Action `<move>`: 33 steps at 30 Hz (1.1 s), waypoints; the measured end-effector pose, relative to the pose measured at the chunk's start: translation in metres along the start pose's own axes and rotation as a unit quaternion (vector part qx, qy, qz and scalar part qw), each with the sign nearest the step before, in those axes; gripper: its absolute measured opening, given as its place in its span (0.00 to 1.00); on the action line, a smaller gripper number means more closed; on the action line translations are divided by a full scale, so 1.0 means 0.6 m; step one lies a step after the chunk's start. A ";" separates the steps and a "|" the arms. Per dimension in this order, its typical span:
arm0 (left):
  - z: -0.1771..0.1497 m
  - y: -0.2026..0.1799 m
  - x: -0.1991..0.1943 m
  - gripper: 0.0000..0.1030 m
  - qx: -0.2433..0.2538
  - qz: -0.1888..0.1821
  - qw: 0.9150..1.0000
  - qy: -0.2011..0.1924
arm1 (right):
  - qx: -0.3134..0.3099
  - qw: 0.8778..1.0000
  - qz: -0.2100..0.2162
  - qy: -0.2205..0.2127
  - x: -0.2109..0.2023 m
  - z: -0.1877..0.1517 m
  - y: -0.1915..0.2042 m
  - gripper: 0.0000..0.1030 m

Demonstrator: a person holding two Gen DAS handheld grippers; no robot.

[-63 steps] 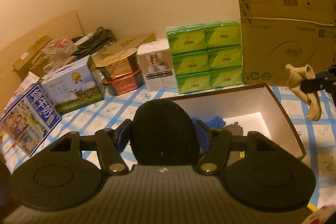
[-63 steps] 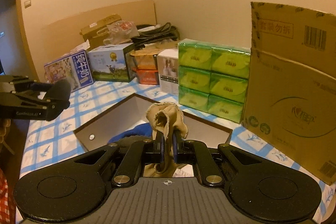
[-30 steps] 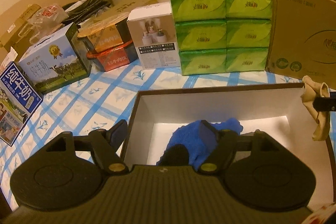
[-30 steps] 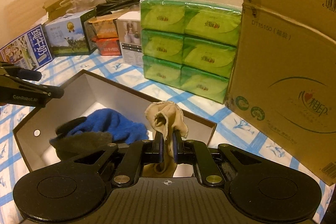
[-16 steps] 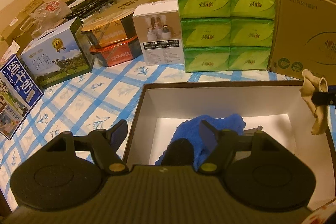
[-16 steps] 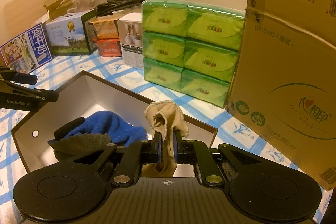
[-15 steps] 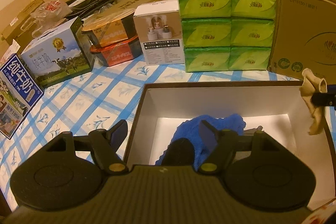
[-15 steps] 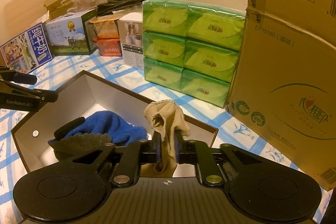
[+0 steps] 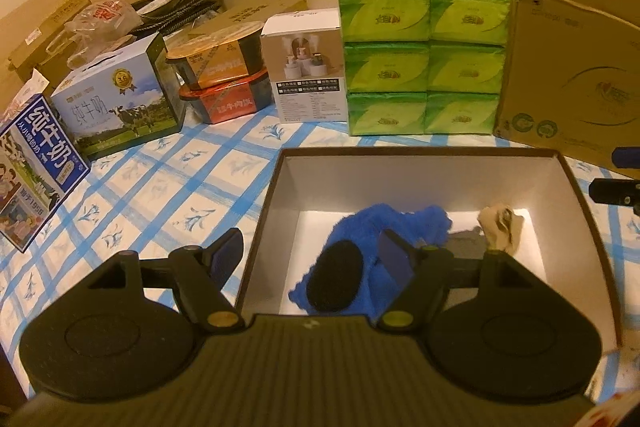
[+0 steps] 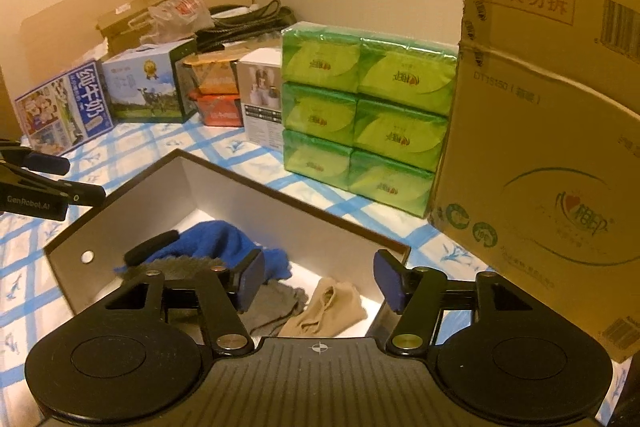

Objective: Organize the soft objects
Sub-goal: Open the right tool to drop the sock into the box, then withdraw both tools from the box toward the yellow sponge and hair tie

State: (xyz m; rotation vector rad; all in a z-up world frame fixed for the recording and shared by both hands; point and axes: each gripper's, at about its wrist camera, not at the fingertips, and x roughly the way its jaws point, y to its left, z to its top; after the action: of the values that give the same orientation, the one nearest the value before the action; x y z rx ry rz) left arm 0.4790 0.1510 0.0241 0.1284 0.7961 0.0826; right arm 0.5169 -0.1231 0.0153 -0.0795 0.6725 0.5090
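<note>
An open brown box with a white inside (image 9: 420,153) (image 10: 296,215) stands on the checked tablecloth. In it lie a blue fuzzy cloth (image 9: 396,223) (image 10: 212,239), a black soft piece (image 9: 334,277) (image 10: 150,247), a grey sock (image 10: 276,307) and a beige sock (image 9: 500,225) (image 10: 324,311). My right gripper (image 10: 318,285) hovers over the box's near right part; its jaws are opening and nothing is between them, the beige sock lying below. My left gripper (image 9: 310,253) stands open and empty above the box's left wall.
Behind the box stand green tissue packs (image 9: 424,61), a large cardboard carton (image 9: 572,67), a white product box (image 9: 308,67), food tubs (image 9: 224,83) and milk cartons (image 9: 116,99) along the wall. The right gripper's fingers (image 9: 616,189) show at the right edge of the left wrist view.
The right gripper opened and the beige sock dropped from it into the box. The left gripper drew back a little, staying open.
</note>
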 end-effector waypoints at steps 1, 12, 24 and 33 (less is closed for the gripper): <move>-0.005 -0.003 -0.009 0.71 0.000 -0.005 1.000 0.000 | 0.002 1.000 0.002 -0.001 -0.007 -0.006 0.000 0.62; -0.053 -0.034 -0.120 0.71 -0.013 -0.044 0.999 -0.013 | 0.020 0.999 0.023 -0.017 -0.093 -0.047 0.006 0.66; -0.083 -0.067 -0.219 0.71 -0.015 -0.071 0.997 -0.034 | 0.041 0.998 0.043 -0.035 -0.205 -0.087 0.024 0.68; -0.117 -0.089 -0.283 0.71 -0.013 -0.083 0.996 -0.043 | 0.049 0.997 0.048 -0.034 -0.284 -0.139 0.039 0.69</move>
State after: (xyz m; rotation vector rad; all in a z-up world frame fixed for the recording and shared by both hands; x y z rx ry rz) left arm 0.3119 0.0831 0.0876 0.0413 0.7173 -0.0687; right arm 0.3443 -0.1943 0.0564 0.0634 0.6352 0.5679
